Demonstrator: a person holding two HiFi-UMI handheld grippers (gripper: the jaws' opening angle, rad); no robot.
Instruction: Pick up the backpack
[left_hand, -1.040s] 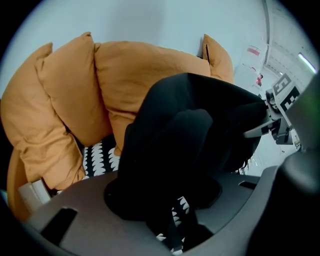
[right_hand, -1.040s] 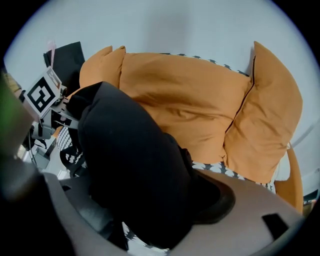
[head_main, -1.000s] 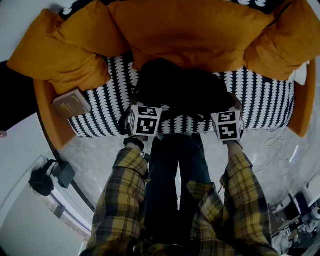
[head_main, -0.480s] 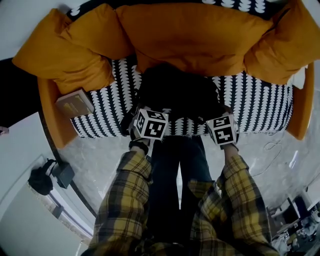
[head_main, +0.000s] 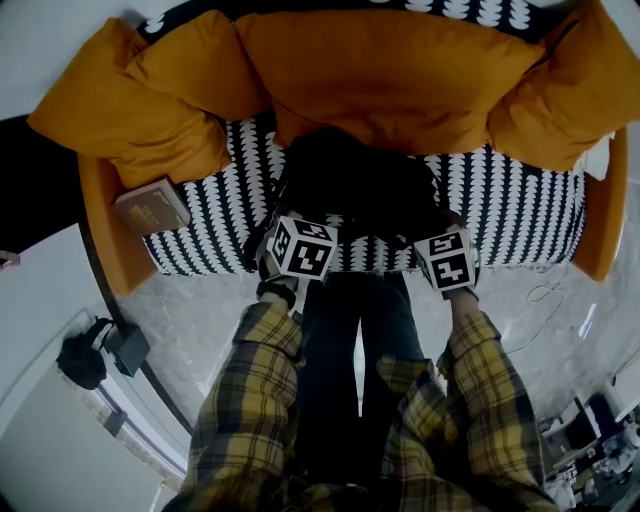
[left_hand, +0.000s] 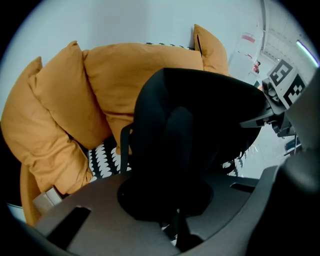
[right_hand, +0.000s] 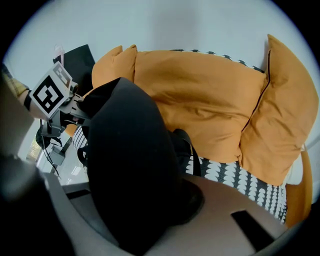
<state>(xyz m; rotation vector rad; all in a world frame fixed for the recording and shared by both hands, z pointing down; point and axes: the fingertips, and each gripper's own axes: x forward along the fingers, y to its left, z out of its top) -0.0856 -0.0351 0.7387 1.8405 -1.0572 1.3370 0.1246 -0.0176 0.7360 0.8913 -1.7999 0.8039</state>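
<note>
As both pairs of jaws have just been closing, I log: left gripper (head_main: 285, 232) clamped on fabric of the black backpack (head_main: 355, 185) | right gripper (head_main: 447, 238) clamped on its other side | backpack sits on the patterned sofa seat (head_main: 520, 205), in front of the orange cushions (head_main: 390, 70).

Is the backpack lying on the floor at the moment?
No, the backpack rests on the patterned sofa seat, in front of the orange cushions.

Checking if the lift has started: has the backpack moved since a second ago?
No. The backpack sits where it was, against the lower edge of the orange back cushion on the patterned seat.
</note>
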